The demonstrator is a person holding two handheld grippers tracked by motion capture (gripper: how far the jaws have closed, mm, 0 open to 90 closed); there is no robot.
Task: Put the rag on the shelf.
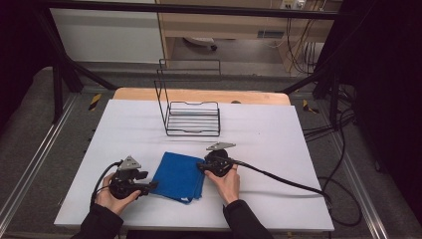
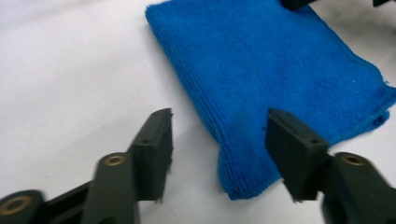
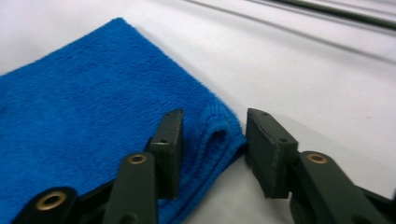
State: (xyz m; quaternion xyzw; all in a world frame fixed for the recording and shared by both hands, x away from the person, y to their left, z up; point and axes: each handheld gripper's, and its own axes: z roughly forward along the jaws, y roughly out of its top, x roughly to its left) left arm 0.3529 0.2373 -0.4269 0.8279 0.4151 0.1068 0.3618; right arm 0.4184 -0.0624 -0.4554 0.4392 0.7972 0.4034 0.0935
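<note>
Folded blue microfibre cloth (image 1: 178, 176) lying flat on the white tabletop (image 1: 278, 144), in the near half, between the two hands. Left gripper (image 2: 218, 140) at the cloth's near-left corner, jaws spread wide, one over bare table and the other over the terry edge; touching or hovering, cannot tell. Right gripper (image 3: 214, 148) at the cloth's right corner, jaws parted on either side of the folded layers, not closed on them. Black wire rack (image 1: 191, 110) standing farther back, well apart from the cloth. Cables (image 1: 283, 179) trailing off right
</note>
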